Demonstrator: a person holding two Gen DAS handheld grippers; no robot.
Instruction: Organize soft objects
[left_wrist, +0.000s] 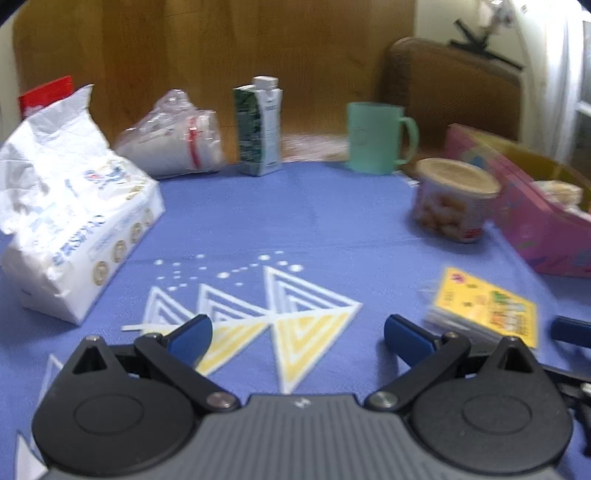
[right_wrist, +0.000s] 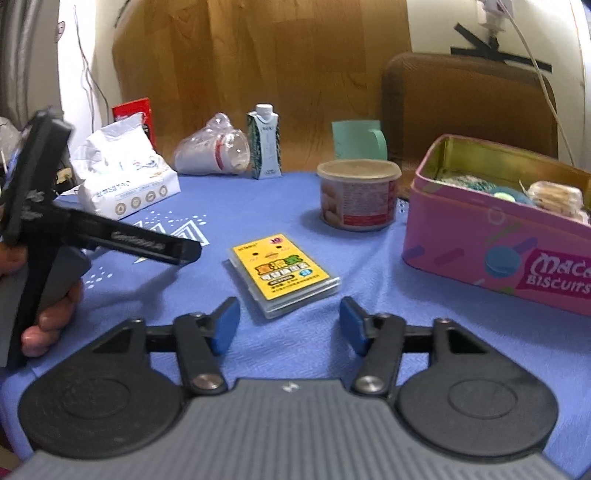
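Hovering low over the blue tablecloth (right_wrist: 280, 218), the right gripper (right_wrist: 290, 325) stood released, its blue pads (right_wrist: 226, 325) spread wide with nothing between them. Yellow tissue pack (right_wrist: 282, 275) lay flat on the cloth just ahead at 12 o'clock, apart from both pads. Left gripper (left_wrist: 297, 338) also stood released, pads (left_wrist: 190, 338) wide, over the white and yellow triangle print (left_wrist: 295, 332); from its camera the yellow tissue pack (left_wrist: 484, 310) sat at 2 o'clock. In the right view the left tool appeared at 9 o'clock, held in a hand (right_wrist: 51, 314).

Large white tissue bag (left_wrist: 70, 229) rested at 10 o'clock of the left view, top crumpled open. Behind it, a clear bag of stacked cups (left_wrist: 173, 144) lay on its side. Carton (left_wrist: 260, 127) stood upright at 12 o'clock, teal mug (left_wrist: 376, 138) at 1 o'clock. Lidded snack tub (right_wrist: 358, 194) stood upright near the pink biscuit tin (right_wrist: 495, 240), which was open at 2 o'clock of the right view with items inside, too blurred to name.
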